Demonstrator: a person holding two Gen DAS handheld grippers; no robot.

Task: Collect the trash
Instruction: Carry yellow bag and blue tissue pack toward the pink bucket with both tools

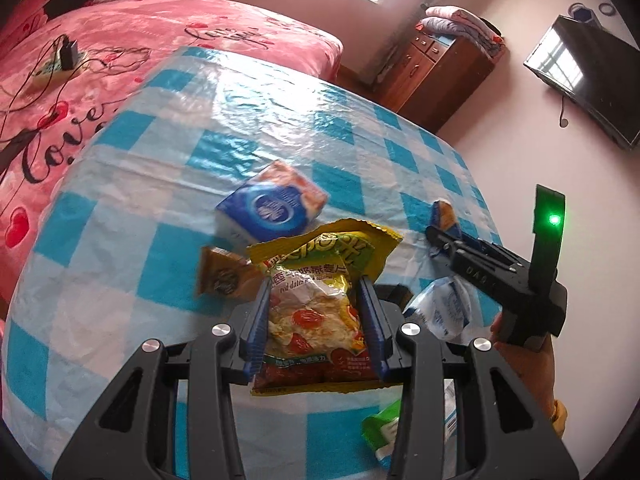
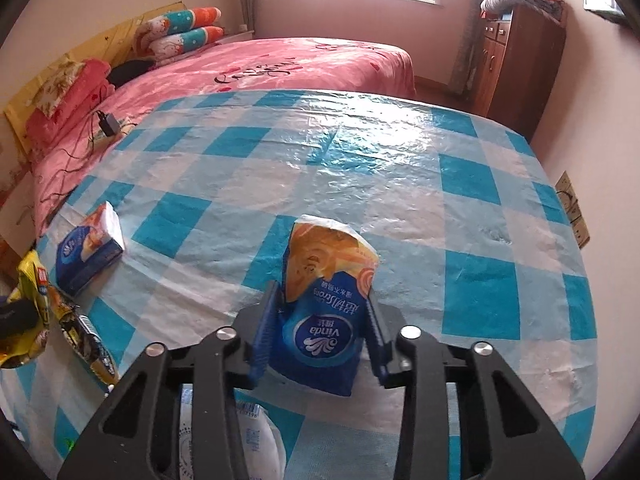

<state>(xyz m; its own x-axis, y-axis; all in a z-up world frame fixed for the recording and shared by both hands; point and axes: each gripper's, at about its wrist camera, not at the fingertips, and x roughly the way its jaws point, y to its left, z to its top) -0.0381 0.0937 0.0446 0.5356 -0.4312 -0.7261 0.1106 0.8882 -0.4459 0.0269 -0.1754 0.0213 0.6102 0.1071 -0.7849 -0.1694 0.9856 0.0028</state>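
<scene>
Both grippers hold trash above the blue-and-white checked table cover [image 2: 472,184].

The left gripper [image 1: 316,312] is clamped on a yellow snack bag [image 1: 320,320], lifted clear of the cover. The right gripper [image 2: 320,320] pinches a blue tissue packet [image 2: 324,312], its pads [image 2: 266,328] pressing the sides. A second tissue pack [image 1: 272,208] and a brown wrapper [image 1: 222,276] lie near on the cover.

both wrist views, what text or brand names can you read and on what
"vinda", upside down: blue and orange tissue pack in the right gripper.
"red dates": yellow snack bag in the left gripper.
"Love": pink bedspread.
Chinese print on both packs, the small brown sachet and the white wrapper's barcode: too blurred to read.
</scene>
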